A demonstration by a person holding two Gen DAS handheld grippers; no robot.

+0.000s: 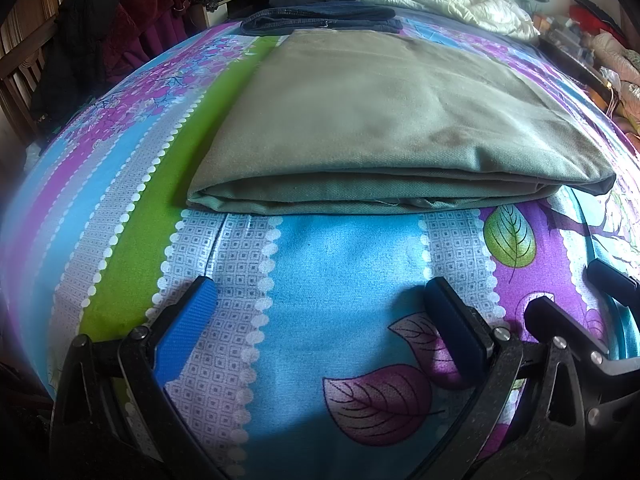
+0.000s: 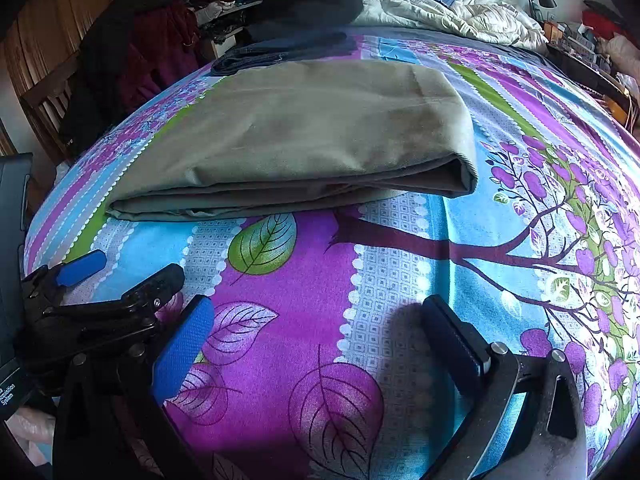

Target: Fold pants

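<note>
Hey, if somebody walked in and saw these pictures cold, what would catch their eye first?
Probably the loud floral bedsheet in purple, blue and green, with the olive pants folded into a flat rectangle in its middle. Both the left gripper and right gripper hang open and empty just short of the pants; folded jeans lie behind.

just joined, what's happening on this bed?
A person with a gripper in each hand is folding pants. The olive pants lie folded in a flat rectangle on the patterned bedsheet, with folded jeans just beyond them. The left gripper and right gripper are both open and empty, held side by side over the sheet in front of the pants, touching nothing. The fold looks done or nearly so.
</note>
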